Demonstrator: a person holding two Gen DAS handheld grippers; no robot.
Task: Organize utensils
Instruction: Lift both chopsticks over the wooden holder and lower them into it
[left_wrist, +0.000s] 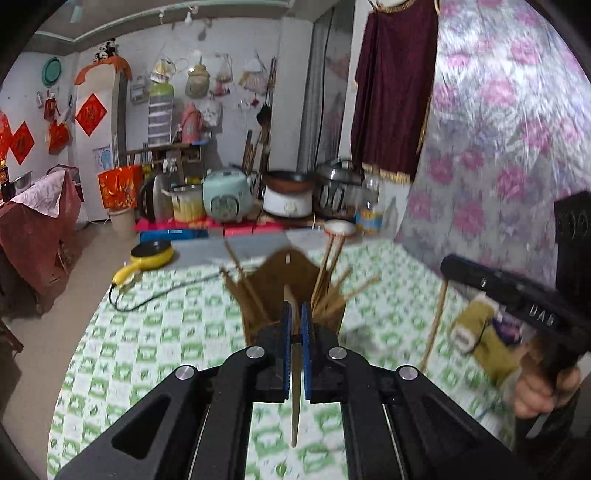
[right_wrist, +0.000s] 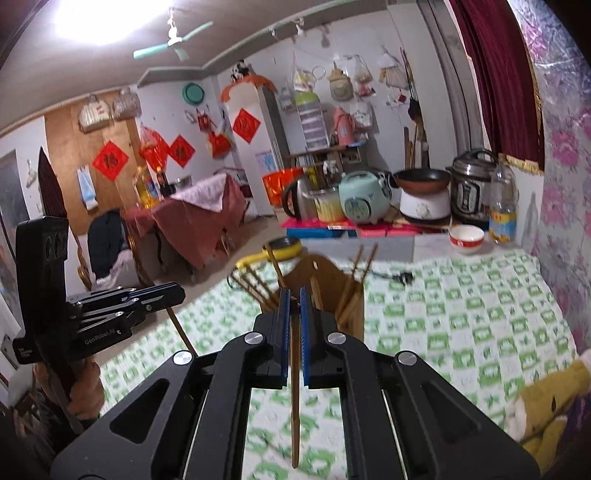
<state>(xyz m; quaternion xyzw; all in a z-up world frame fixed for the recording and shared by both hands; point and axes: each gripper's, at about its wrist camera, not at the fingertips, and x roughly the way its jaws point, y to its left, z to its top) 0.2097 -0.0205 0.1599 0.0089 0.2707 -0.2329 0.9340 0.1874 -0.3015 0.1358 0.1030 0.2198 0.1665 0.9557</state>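
Left gripper: blue ribbed fingers clamped on one thin wooden chopstick.
Right gripper: likewise, one chopstick.
Holder: one brown wooden box at 12 o'clock, bristling with chopsticks.

Wooden chopstick hanging upright, second chopstick likewise, brown holder w/ splayed chopsticks on table

White walls carry red diamond paper decorations and hanging bags, with a wooden door panel to the left in the right wrist view. A bright ceiling light glares beside a green ceiling fan. A maroon curtain hangs near floral wall covering, and a cloth-draped table stands on the pale floor.
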